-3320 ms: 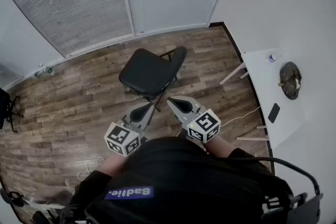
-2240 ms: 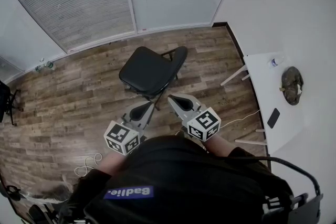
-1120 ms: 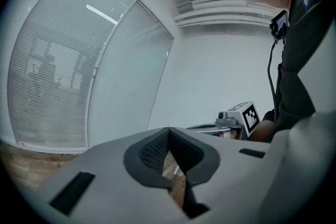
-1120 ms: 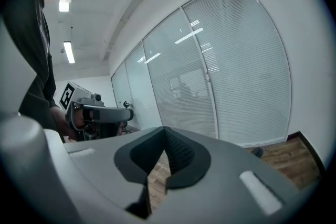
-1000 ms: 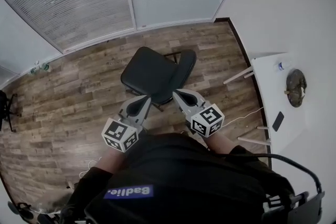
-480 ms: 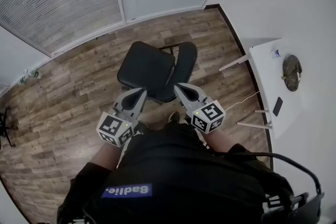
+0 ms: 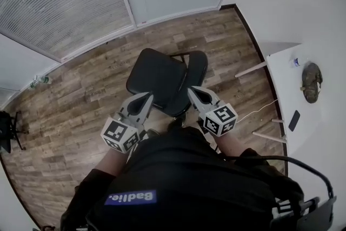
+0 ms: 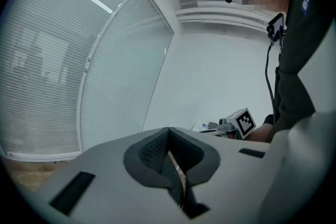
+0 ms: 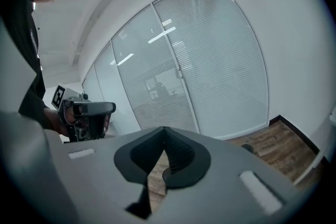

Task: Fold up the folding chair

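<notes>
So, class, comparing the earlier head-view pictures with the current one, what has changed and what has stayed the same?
The left hand-held gripper and right hand-held gripper have come forward toward the folding chair; their tips now overlap its seat's near edge in the head view. Nothing was gripped: both remain shut and empty. The chair remains unfolded.

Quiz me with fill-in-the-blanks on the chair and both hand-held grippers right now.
The folding chair stands ___ on the wooden floor, seat flat.
The left hand-held gripper has its jaws ___, nothing between them.
The right hand-held gripper, also shut, holds ___.
Missing words: unfolded; shut; nothing.
</notes>
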The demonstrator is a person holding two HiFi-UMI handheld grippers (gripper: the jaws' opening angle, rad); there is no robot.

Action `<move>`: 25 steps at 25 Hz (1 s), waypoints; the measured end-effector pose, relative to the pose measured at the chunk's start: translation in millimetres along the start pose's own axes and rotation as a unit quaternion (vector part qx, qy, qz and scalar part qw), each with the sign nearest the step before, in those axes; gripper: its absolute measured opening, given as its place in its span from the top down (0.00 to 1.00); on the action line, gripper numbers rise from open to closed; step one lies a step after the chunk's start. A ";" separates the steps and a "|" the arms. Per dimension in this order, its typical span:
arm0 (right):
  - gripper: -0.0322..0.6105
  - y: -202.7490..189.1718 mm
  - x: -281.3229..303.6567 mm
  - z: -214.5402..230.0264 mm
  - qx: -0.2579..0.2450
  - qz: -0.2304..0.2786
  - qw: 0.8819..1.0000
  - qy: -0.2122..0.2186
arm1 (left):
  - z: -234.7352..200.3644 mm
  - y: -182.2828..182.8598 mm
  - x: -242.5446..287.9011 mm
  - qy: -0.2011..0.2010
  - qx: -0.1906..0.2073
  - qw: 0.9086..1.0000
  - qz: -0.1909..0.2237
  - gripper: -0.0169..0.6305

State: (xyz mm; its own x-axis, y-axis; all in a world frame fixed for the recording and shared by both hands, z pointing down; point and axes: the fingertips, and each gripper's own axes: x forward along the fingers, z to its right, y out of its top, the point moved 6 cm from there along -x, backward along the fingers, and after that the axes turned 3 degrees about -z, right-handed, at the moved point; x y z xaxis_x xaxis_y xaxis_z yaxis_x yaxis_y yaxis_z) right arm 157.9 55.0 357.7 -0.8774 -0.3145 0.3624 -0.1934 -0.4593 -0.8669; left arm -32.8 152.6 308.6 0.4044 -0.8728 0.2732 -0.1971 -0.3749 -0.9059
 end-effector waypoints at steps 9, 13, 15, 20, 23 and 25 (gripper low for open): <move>0.95 6.1 26.7 64.6 0.002 -0.013 1.000 0.021 | -17.8 8.0 64.9 0.023 0.000 1.000 -0.017 0.97; 0.95 3.6 31.1 76.0 0.011 -0.021 1.000 0.008 | -29.6 9.8 78.3 0.015 -0.003 0.999 -0.029 0.97; 0.95 1.6 32.6 78.5 0.015 -0.024 1.000 -0.003 | -37.1 9.1 83.3 0.006 -0.005 0.999 -0.033 0.97; 0.95 -1.8 43.1 73.6 0.020 -0.027 0.998 -0.044 | -61.6 10.8 93.3 -0.035 0.000 0.999 -0.041 0.97; 0.95 -3.8 51.9 69.6 0.021 -0.027 0.996 -0.082 | -77.4 12.7 93.8 -0.074 0.015 0.996 -0.053 0.97; 0.95 -3.6 58.2 64.9 0.035 -0.019 0.993 -0.108 | -92.5 15.0 91.0 -0.094 0.023 0.994 -0.060 0.97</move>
State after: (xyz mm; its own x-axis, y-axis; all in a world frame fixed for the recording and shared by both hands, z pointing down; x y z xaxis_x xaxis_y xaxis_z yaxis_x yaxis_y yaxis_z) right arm 136.0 -15.6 404.1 -0.7535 -0.4641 0.4656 -0.1866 -0.5281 -0.8284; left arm -81.6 38.7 349.8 0.5823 -0.7477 0.3192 -0.0977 -0.4542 -0.8855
